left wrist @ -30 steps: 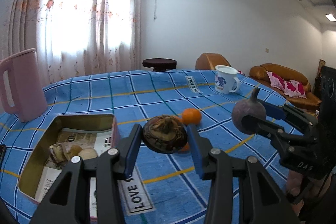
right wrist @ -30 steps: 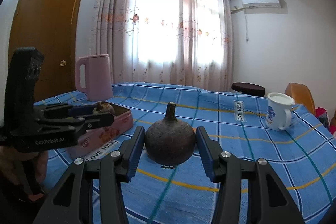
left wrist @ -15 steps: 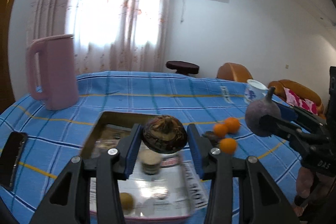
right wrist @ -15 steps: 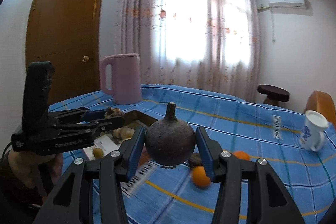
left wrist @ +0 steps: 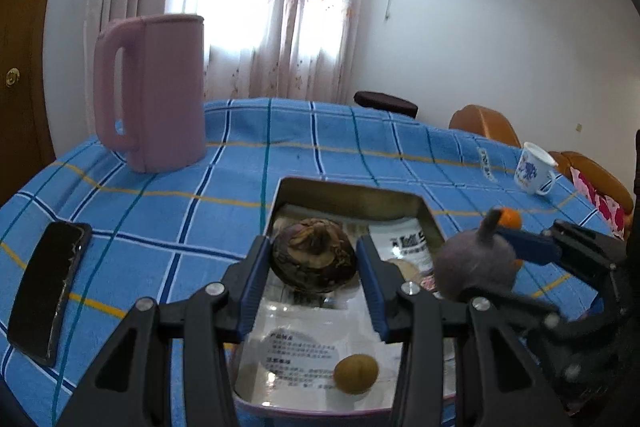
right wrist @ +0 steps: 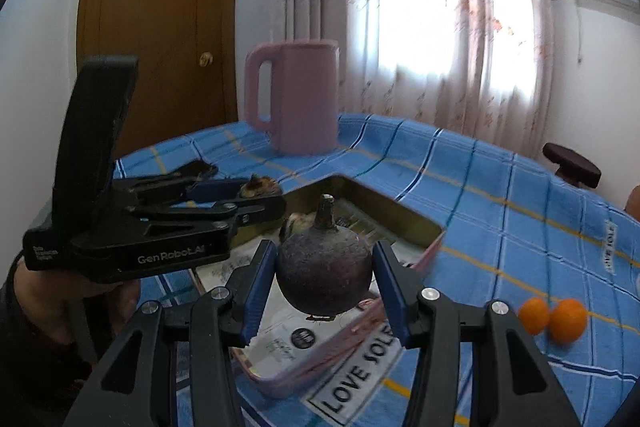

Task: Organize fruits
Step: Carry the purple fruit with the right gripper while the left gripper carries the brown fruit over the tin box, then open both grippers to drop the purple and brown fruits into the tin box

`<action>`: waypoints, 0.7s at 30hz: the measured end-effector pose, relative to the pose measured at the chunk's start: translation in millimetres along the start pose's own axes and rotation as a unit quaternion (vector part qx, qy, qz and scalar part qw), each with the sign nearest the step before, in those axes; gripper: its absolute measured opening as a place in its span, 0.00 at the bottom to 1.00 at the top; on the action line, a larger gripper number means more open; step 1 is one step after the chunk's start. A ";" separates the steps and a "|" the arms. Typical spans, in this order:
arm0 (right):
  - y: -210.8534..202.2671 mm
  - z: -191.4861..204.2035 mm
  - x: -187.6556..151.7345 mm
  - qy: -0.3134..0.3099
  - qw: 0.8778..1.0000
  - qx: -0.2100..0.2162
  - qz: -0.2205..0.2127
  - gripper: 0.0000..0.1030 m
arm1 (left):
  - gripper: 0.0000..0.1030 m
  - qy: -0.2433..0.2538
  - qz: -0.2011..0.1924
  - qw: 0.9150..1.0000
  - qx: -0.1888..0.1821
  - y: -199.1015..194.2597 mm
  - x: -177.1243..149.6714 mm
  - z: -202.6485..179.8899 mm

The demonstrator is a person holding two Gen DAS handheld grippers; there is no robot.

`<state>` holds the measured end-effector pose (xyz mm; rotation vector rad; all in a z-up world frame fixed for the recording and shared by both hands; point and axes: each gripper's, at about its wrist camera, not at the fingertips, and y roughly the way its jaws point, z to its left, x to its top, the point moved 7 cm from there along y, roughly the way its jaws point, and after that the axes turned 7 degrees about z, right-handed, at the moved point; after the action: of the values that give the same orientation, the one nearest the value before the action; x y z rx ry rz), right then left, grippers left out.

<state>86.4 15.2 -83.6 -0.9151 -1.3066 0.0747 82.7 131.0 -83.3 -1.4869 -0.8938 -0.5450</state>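
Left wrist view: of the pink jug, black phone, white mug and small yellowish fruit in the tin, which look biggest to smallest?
1. Pink jug
2. Black phone
3. White mug and yellowish fruit: alike; mug farther, so unsure.

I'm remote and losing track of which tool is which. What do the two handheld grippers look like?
Both look alike: black plastic frames with open triangular cut-outs, silver screw heads at the joints and blue pads inside the fingers. The left gripper has a tall black upright grip and white "GenRobot.AI" lettering on its side, with a dark sleeve behind the hand. The right gripper shows no lettering here. No cables are visible.
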 end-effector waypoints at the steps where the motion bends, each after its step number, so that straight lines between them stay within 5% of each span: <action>1: 5.3 2.6 -1.8 -0.002 1.000 0.001 0.008 0.50 | 0.45 -0.001 0.004 1.000 -0.002 1.1 -1.9 1.1; 14: 31.7 11.3 -12.1 -0.009 0.997 0.015 0.078 0.51 | 0.47 0.005 0.033 0.999 0.003 9.6 -8.2 3.9; 21: -12.2 -12.5 -14.4 0.005 0.999 -0.012 0.039 0.58 | 0.75 0.000 -0.003 1.000 0.004 -6.7 1.4 -3.9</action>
<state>87.2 -7.1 -87.3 -0.9847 -1.2647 0.1154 78.8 127.0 -77.6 -1.4773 -0.8997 -0.5466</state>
